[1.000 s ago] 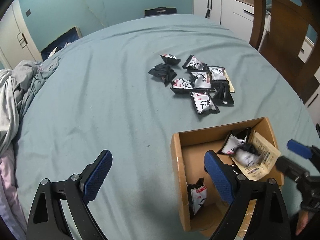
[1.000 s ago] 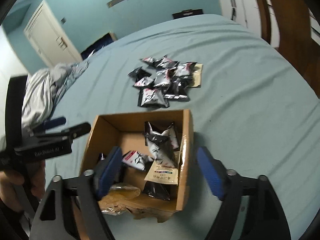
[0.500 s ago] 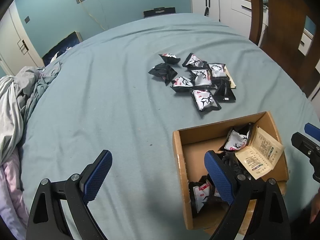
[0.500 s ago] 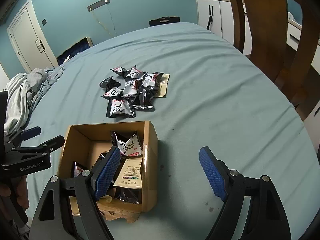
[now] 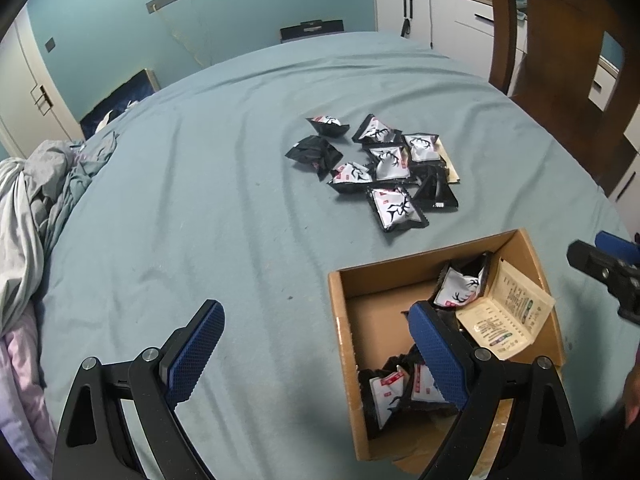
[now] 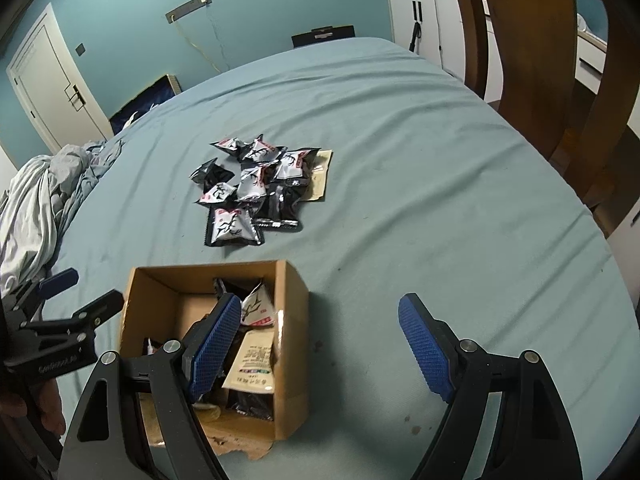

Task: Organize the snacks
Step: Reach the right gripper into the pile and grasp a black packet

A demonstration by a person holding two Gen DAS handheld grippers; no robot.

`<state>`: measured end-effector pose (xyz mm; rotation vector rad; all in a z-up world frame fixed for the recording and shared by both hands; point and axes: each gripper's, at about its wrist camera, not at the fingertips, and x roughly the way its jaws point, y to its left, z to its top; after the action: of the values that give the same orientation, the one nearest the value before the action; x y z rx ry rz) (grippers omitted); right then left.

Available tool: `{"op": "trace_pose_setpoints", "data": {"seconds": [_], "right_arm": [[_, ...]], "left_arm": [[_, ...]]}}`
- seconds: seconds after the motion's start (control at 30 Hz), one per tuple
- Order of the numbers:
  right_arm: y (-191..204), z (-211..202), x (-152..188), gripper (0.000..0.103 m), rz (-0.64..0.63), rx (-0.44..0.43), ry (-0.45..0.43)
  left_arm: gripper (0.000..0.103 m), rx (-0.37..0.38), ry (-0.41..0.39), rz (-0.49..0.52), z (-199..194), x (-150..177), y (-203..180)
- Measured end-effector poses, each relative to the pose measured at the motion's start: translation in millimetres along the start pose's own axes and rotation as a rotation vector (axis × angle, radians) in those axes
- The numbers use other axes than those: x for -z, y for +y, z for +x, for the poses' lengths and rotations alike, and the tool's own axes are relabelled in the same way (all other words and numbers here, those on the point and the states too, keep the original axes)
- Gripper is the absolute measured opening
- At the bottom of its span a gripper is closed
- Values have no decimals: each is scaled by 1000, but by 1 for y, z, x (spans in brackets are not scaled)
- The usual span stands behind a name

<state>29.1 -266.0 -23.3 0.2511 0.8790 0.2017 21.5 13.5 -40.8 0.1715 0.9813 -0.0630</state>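
Two grippers, both spread wide, nothing held. Left gripper (image 5: 316, 344) hovering over near edge of bed (image 5: 180, 208), one blue pad above bare sheet, other pad above left side of cardboard box (image 5: 338, 320). Right gripper (image 6: 320, 340) likewise over near edge, left pad above box (image 6: 294, 320) interior, right pad above bare sheet to box's right.

Box open-topped, sitting near front edge of bed, approx mid-width. Inside: several black-and-white snack packets (image 5: 460, 288) w/ antler print, plus beige sachet (image 5: 508, 316) leaning on right wall; same sachet (image 6: 254, 364) propped vs right wall in right wrist view. Near lip of box torn and ragged.

Pile of loose snack packets (image 5: 384, 168) toward bed centre, beyond box's far wall, apart from it. Nearest packet (image 6: 232, 228) just short of far wall, not touching. Flat beige sachet (image 6: 320, 176) under pile's right side, partly covered.

Crumpled grey bedding (image 5: 24, 216) bunched at left edge of bed. Wooden chair (image 6: 532, 60) off right edge, white cabinets (image 5: 436, 20) behind.
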Motion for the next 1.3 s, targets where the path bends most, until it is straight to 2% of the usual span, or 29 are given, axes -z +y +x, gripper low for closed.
{"op": "trace_pose_setpoints", "data": {"seconds": [0.17, 0.3, 0.5, 0.63, 0.87, 1.0, 1.17, 1.3], "right_arm": [[-12, 7, -15, 81, -12, -17, 28], [-23, 22, -28, 81, -3, -32, 58], [-32, 64, -46, 81, 14, -76, 161], [-32, 83, -64, 81, 19, -109, 175], [-19, 122, -88, 81, -2, -156, 208], [-4, 148, -101, 81, -15, -204, 263], [13, 176, -119, 81, -94, -157, 316], [16, 193, -126, 80, -96, -186, 336]], "left_arm": [[95, -22, 13, -4, 7, -1, 4], [95, 14, 38, -59, 13, -6, 11], [95, 55, 64, -100, 20, -11, 13], [95, 86, 100, -117, 28, -12, 12], [95, 102, 130, -144, 37, -14, 14], [95, 107, 140, -149, 41, -13, 14], [95, 111, 162, -158, 50, -14, 15], [95, 119, 163, -160, 50, -14, 14]]}}
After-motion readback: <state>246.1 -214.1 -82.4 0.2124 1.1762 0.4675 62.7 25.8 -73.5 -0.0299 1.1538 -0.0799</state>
